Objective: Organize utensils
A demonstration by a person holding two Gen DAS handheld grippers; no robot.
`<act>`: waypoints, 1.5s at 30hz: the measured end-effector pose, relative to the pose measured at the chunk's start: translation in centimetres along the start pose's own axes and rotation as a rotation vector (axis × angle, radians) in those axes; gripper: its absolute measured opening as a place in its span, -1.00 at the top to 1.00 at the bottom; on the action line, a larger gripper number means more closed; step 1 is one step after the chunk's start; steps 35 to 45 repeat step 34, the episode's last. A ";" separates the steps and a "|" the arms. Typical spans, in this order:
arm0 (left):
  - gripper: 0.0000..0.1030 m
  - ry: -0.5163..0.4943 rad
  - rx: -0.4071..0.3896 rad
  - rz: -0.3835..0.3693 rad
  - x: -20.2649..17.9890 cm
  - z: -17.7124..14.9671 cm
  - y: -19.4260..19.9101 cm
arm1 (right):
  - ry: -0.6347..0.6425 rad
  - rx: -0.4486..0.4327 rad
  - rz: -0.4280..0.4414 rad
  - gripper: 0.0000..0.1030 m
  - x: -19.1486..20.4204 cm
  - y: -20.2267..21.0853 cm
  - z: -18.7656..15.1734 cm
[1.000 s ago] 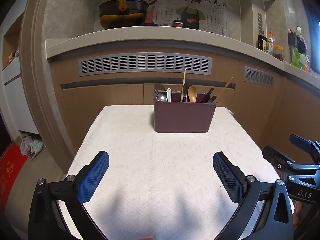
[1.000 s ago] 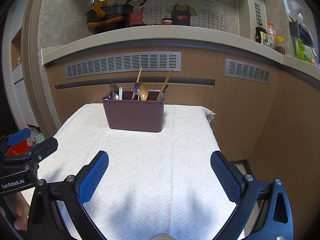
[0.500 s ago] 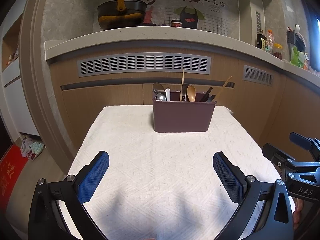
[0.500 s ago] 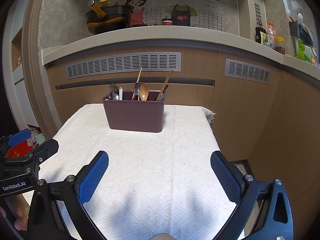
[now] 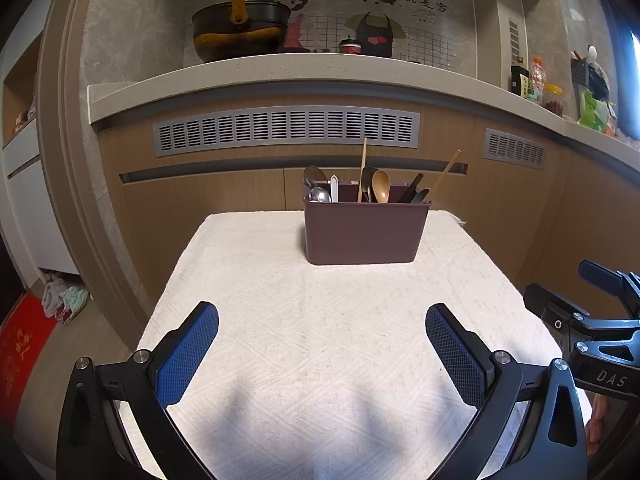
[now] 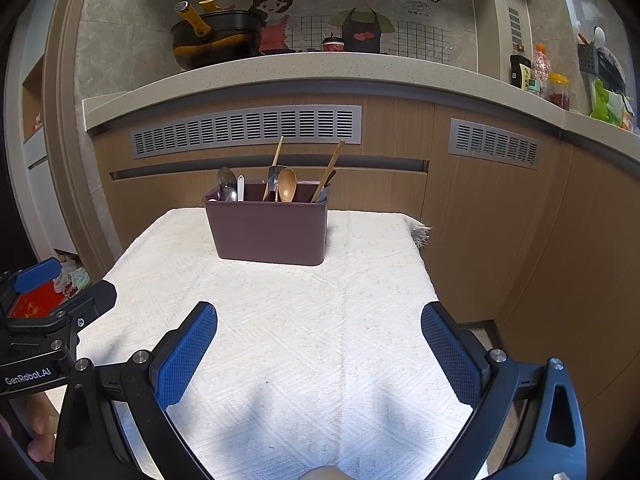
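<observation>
A dark maroon utensil caddy stands at the far end of the white-clothed table; it also shows in the right wrist view. In it stand metal spoons, a wooden spoon, wooden chopsticks and dark utensils. My left gripper is open and empty above the near half of the cloth. My right gripper is open and empty too, to the right of the left one. Each gripper shows at the edge of the other's view.
Behind the table runs a wooden counter front with vent grilles and a stone countertop carrying a black pot. Bottles and jars stand on the counter at the right. The floor at the left holds a red mat.
Both grippers have drifted very slightly; the caddy sits marginally higher and further left in the left wrist view. Both stay open and empty.
</observation>
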State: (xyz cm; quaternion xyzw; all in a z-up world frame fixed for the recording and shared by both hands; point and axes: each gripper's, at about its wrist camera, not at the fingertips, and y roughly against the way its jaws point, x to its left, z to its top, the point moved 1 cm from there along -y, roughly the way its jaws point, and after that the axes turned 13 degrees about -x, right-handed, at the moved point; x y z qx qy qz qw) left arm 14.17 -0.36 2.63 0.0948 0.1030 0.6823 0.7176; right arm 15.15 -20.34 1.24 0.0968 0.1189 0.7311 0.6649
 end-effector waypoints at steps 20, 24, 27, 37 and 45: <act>-0.99 -0.006 0.000 -0.002 0.0 0.0 0.0 | -0.001 -0.001 0.003 -0.97 -0.2 0.0 0.2; -0.99 -0.011 0.001 -0.004 0.1 0.0 -0.1 | -0.002 0.002 0.006 -0.97 -0.2 0.0 0.2; -1.00 -0.014 0.002 -0.005 0.2 -0.1 -0.1 | -0.002 0.003 0.007 -0.97 -0.2 0.0 0.2; -0.99 -0.013 0.020 -0.009 0.6 -0.5 -1.0 | -0.007 0.015 0.007 -0.98 -0.4 -0.4 -0.1; -0.99 -0.013 0.020 -0.009 0.6 -0.5 -1.0 | -0.007 0.015 0.007 -0.98 -0.4 -0.4 -0.1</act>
